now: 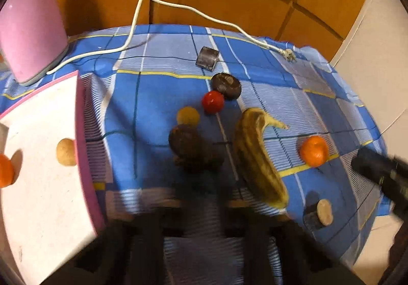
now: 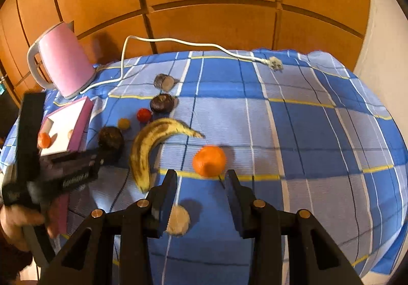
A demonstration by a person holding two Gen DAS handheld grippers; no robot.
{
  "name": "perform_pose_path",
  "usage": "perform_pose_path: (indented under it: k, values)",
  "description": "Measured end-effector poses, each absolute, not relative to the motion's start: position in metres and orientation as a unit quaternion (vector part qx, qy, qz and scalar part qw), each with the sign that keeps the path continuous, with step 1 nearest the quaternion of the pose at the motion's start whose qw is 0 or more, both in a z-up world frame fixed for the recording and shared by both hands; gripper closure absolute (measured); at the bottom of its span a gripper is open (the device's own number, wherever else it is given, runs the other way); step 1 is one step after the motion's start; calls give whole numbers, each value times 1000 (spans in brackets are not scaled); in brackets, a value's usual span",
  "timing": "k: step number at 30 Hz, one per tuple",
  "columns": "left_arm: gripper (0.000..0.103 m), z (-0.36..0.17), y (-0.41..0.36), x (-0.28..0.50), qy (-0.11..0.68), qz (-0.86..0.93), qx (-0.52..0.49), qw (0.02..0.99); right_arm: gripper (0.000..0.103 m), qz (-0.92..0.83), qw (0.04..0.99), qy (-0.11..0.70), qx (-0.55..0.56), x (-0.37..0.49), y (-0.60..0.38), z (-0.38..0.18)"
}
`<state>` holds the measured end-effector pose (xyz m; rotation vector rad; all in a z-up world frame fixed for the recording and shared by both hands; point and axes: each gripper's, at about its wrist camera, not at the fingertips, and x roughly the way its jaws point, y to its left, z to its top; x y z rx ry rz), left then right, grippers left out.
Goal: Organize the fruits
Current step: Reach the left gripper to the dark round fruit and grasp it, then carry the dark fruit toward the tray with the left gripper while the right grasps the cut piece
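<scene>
From my right-wrist view the spotted yellow banana lies on the blue checked tablecloth between the round orange tangerine at right and the pink-edged white tray at left, the pink electric kettle behind.

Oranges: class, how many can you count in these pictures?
2. One orange lies on the tablecloth right of the banana; another orange sits in the pink box.

Two oranges, one banana, one tomato, one kettle.
</scene>
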<state>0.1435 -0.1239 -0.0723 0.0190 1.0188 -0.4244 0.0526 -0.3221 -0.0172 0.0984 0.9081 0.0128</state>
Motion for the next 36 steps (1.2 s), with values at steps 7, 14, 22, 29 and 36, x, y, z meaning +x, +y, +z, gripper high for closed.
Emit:
perform_pose_path:
  k: [7,14,22,29,36]
  values:
    - [102,-80,-130,145,502,-202,19,841,64,3,886,454,94,63,-340,-19]
    - [54,-64,-114,150,496,-218,-31,840,64,-17,873,471,127,45,-365,-32]
    - [47,-47,-92,160,500,-209,-36,840,64,-4,872,469,139,38,-366,-37]
    - [40,-56,-113,179,507,-226,90,827,64,13,869,470,152,37,-361,-42]
    - [55,-69,-132,192,515,-246,148,808,64,20,867,472,156,33,-358,-44]
